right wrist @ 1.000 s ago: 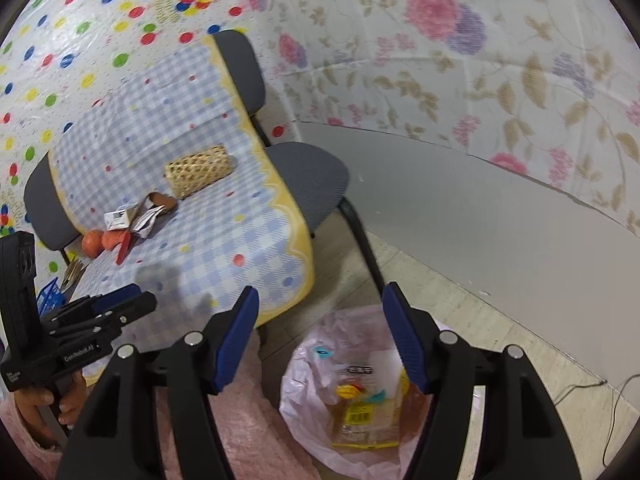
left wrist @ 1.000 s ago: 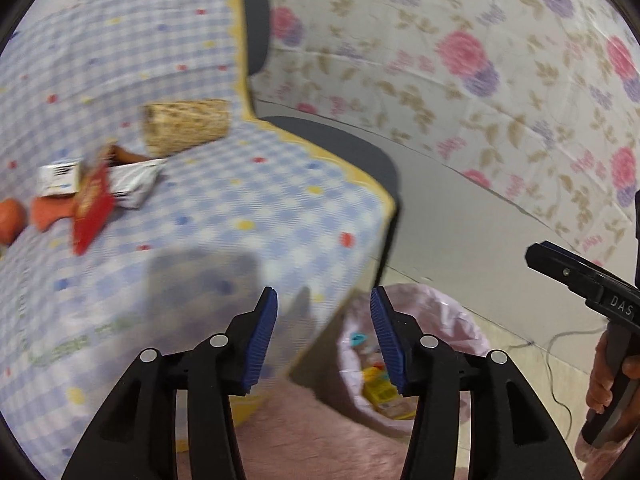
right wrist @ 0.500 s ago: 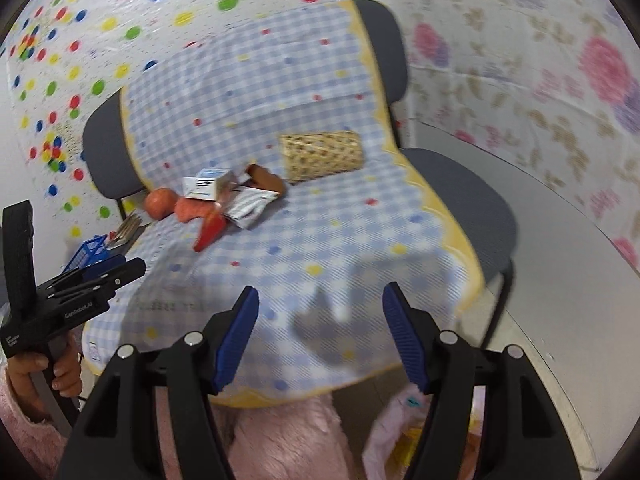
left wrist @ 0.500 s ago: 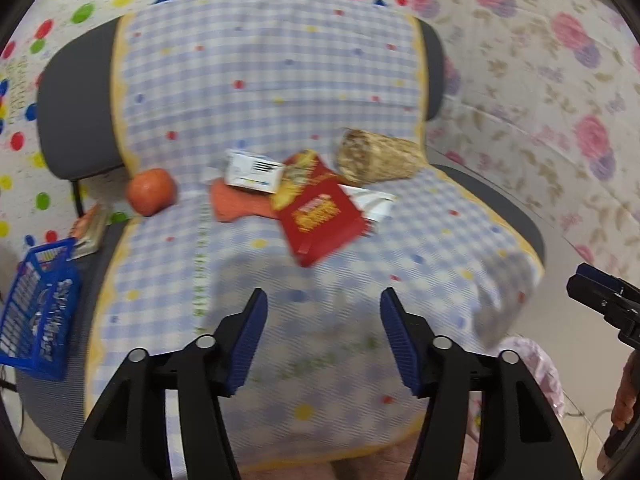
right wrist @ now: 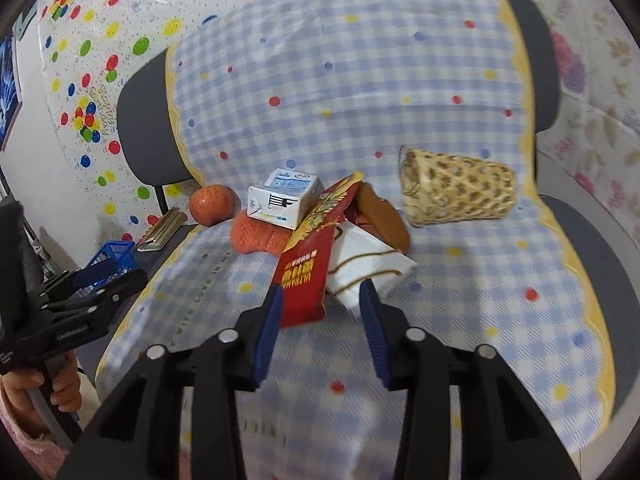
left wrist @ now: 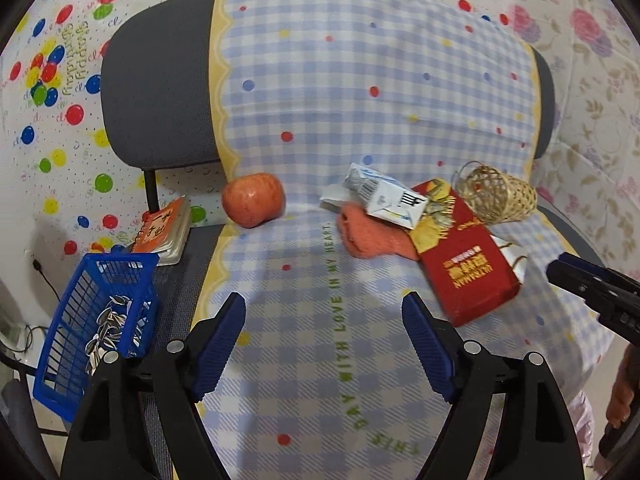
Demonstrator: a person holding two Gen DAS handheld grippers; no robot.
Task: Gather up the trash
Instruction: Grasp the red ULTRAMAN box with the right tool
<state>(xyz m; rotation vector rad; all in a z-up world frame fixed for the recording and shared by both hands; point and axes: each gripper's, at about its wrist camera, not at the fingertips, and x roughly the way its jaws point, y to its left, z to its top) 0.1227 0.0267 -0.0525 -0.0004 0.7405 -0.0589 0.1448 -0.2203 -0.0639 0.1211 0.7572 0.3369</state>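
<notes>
A flat red packet point(right wrist: 306, 276) with gold print is lying tilted over a white wrapper point(right wrist: 366, 270). The right gripper point(right wrist: 320, 320) is narrowing, nothing clamped; the left gripper point(left wrist: 324, 344) is spreading wide, empty

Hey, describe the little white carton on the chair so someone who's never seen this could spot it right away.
Start at the blue-and-white checked cloth draped over the grey chair and find the pile of litter in the middle of the seat. The small white cardboard carton sits on top, resting on an orange knitted cloth and against a red paper packet. It alone is white and boxy with a black barcode.
</notes>
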